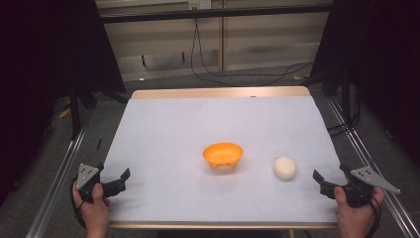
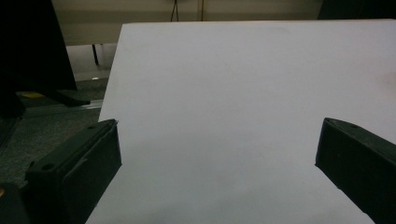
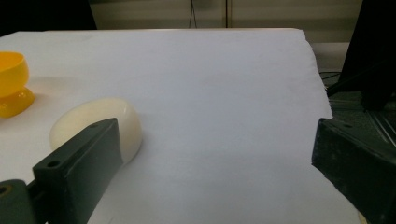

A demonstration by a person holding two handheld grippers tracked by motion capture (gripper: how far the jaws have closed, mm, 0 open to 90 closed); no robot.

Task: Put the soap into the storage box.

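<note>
Black jaws of the right gripper (image 1: 329,178) stand wide apart with nothing between them; it rests at the table's (image 1: 163,208) near right corner, held by the person's right hand (image 1: 355,214), with its grey plate (image 1: 374,178) jutting past the table's right edge. In the right gripper view (image 3: 215,158) the white cloth shows bare between the jaws, and the cream ball (image 3: 100,126) lies just behind the left jaw, partly hidden by it, not touched as far as can be told.

From the high view the ball (image 1: 285,167) sits on the cloth just beside the right gripper, toward the middle of the table. Farther left, near the centre, stands the orange bowl (image 1: 223,155), upright and apart from the ball. The right gripper view catches the bowl (image 3: 11,84) at its left edge, beyond the ball.

Across the table, the left gripper (image 1: 113,179) is at the near left corner in the left hand (image 1: 93,208), its jaws also spread wide and empty. Its own view (image 2: 217,154) shows plain white cloth between the jaws, with the table's left edge and dark floor beyond.
</note>
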